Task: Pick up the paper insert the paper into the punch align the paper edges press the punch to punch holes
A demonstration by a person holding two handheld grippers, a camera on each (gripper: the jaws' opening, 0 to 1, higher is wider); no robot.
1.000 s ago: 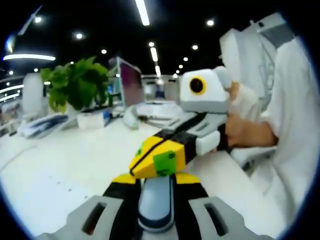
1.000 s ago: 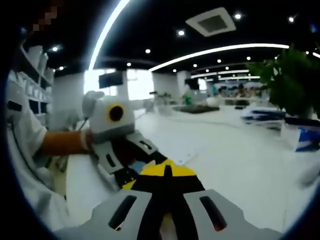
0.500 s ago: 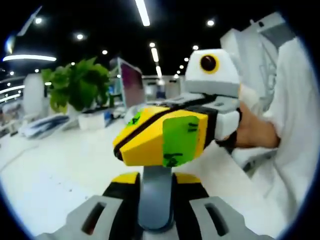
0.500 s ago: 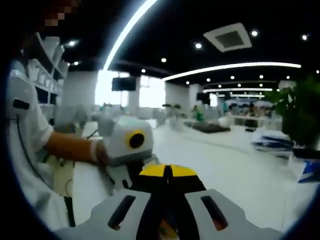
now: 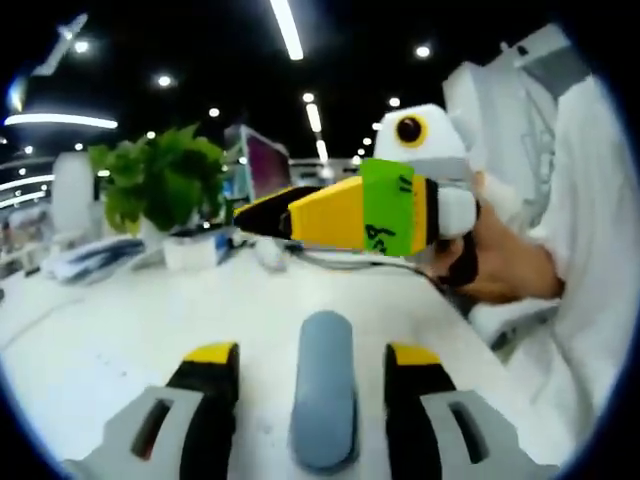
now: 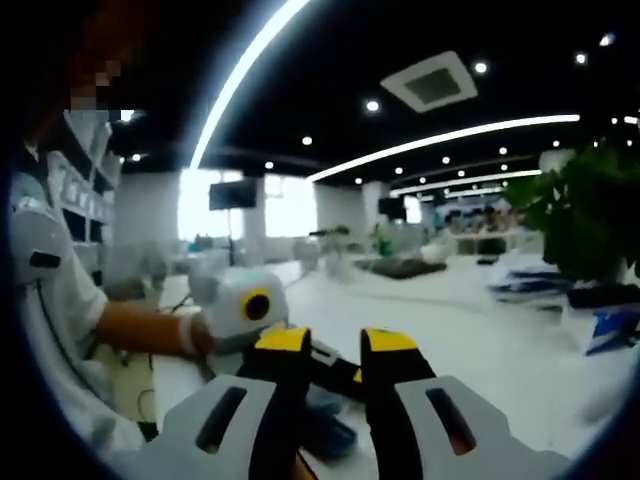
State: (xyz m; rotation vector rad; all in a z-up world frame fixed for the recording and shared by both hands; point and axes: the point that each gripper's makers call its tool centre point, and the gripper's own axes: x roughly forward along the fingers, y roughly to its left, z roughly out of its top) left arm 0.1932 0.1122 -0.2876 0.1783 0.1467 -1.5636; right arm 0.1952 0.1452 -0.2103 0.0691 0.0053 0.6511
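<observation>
L gripper (image 5: 310,362): jaws spread wide; nothing between them; grey punch lever (image 5: 323,400) straight ahead in the gap, just below/between the tips, not pinched.
R gripper (image 6: 335,345): jaws parted a little; nothing held as far as visible; tips raised above the desk.
R gripper seen from L view (image 5: 345,215): crosses ahead of L jaws, lifted clear above the lever, held level, pointing to L view's left; hand (image 5: 485,275) behind it.
L gripper seen from R view (image 6: 300,365): just beyond R tips, low and to the left; bluish punch part (image 6: 325,430) partly hidden under it, blurred.
Paper: can't tell where; white on white desk (image 5: 120,340), no edge readable in either view; no sheet seen in the punch mouth.
Step in hand (judged): grippers lifted off punch w/ jaws empty; press either done or about to be set up; can't tell which.
Doing it well: check sheet sits fully in the slot and square to the back stop before any push; if pressing, bring R tips down onto the far end of the lever, closed, w/ force straight down; keep L beside the punch body to stop sliding.
Risks: lever smooth and rounded, so tips may skid off; punch may scoot on slick desk; skewed sheet gives crooked holes.
Nearby: plant (image 5: 160,180) well beyond L tips, no obstacle.
</observation>
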